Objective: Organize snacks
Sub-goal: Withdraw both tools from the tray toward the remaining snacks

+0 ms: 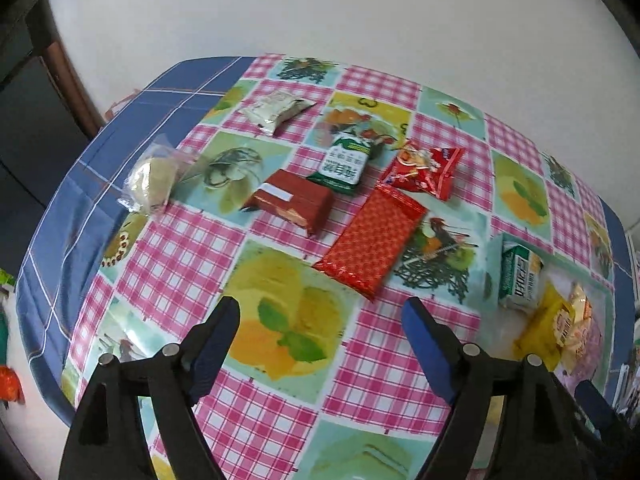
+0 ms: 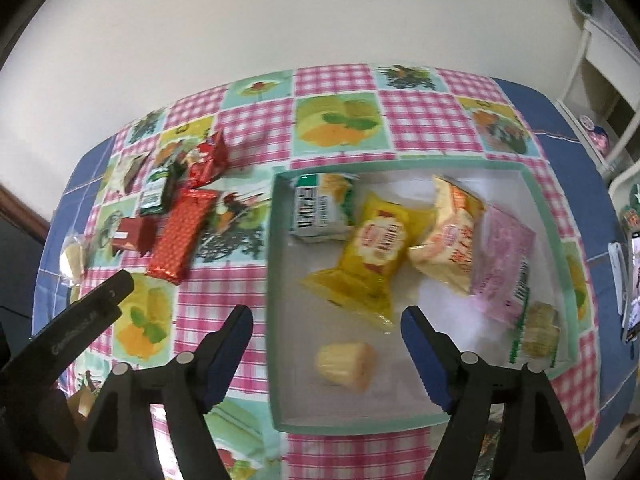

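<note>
Loose snacks lie on the patterned tablecloth: a red dotted packet (image 1: 370,238), a dark red box (image 1: 292,202), a green-white pack (image 1: 342,162), a red bag (image 1: 424,170), a white sachet (image 1: 274,110) and a clear-wrapped pastry (image 1: 150,180). My left gripper (image 1: 320,320) is open and empty, hovering just short of the red dotted packet. A shallow mint-rimmed tray (image 2: 276,280) holds a green-white pack (image 2: 316,208), a yellow packet (image 2: 368,256), a cream packet (image 2: 452,232), a pink packet (image 2: 504,264) and a small cake (image 2: 346,364). My right gripper (image 2: 326,320) is open and empty over the tray's near part.
The left gripper's arm (image 2: 68,332) shows at the left of the right wrist view. The tray with its packets (image 1: 520,276) sits at the right in the left wrist view. A white wall runs behind the table. White shelving (image 2: 600,80) stands at the far right.
</note>
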`<state>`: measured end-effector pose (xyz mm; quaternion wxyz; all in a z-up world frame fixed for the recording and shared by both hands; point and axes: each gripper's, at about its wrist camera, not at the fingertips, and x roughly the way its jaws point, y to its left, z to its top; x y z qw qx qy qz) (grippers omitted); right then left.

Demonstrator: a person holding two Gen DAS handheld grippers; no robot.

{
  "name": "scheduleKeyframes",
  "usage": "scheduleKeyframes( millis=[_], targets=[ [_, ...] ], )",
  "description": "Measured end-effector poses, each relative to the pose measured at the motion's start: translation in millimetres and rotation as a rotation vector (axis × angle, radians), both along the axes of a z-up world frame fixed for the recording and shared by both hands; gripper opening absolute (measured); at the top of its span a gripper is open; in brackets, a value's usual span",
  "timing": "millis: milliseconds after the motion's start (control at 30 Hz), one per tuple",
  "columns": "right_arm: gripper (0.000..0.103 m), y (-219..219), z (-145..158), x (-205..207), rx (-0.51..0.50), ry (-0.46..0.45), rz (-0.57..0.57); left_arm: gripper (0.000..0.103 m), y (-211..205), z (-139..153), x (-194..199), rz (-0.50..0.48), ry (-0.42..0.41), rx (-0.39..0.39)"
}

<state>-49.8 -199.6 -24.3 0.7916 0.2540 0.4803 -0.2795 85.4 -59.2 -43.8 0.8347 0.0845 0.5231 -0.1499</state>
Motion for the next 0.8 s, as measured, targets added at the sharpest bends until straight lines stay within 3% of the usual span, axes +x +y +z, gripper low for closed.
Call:
scheduleKeyframes(
  millis=[100,300,400,800],
  targets=[
    [0.085,5.1,-2.0,6.4,-0.001,0.006,0.011,0.097,1.7,-2.5,2.4,0.013,-0.001,0.011],
    [0.093,6.4,-5.8,10.6,0.002,0.015,0.013,0.099,3.8,-5.3,3.7,0.017,0.002,0.018],
    [0.103,4.5,-6.6,9.9,-0.001,0.015,0.008,0.101,4.7,-6.3,4.2,0.018,-0.008,0.023],
    [0.103,9.0,-4.0,13.8,-0.063,-0.063,0.016,0.101,5.9,-5.8,6.3,0.01,-0.025,0.013]
  ],
)
